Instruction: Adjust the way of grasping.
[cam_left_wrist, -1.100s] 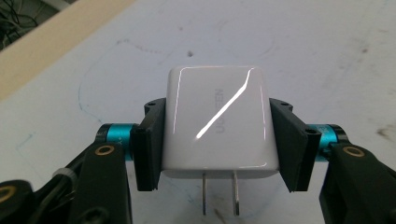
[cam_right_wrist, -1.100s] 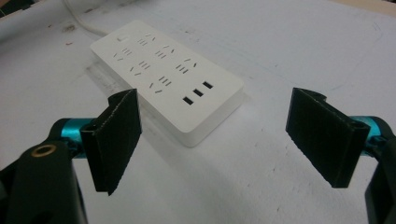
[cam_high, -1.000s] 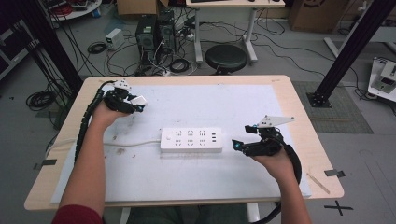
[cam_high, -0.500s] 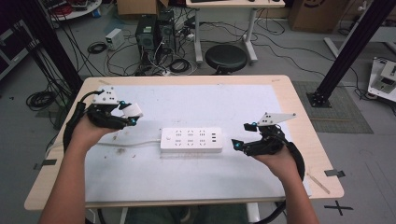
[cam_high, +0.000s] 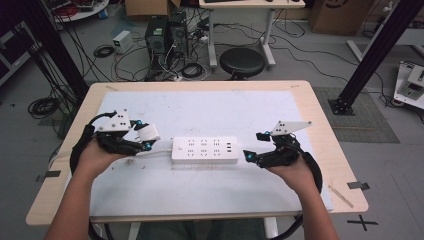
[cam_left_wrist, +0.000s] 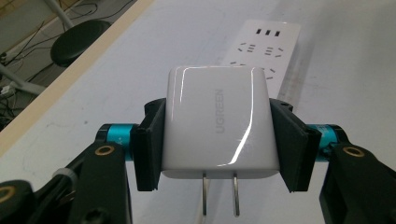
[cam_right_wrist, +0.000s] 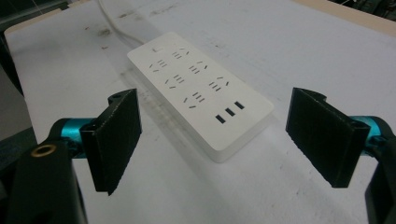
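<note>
A white power strip (cam_high: 204, 149) lies flat in the middle of the table on a pale mat; its sockets and USB ports face up (cam_right_wrist: 201, 91). My left gripper (cam_high: 144, 138) is shut on a white UGREEN charger (cam_left_wrist: 217, 123), held above the mat just left of the strip, prongs pointing down toward me in the left gripper view. The strip (cam_left_wrist: 261, 46) lies beyond the charger there. My right gripper (cam_high: 254, 147) stands open just right of the strip's USB end, and its jaws stand wide apart with nothing between them (cam_right_wrist: 219, 144).
The strip's white cord (cam_high: 155, 153) runs left under the left gripper. The wooden table edge (cam_high: 320, 125) borders the mat. Behind the table stand a black stool (cam_high: 242, 62), computer towers and floor cables. A black frame post (cam_high: 372, 52) rises at the right.
My left gripper, holding the charger, has moved from the far left corner toward me and rightward, close to the strip's left end. The right gripper has barely shifted.
</note>
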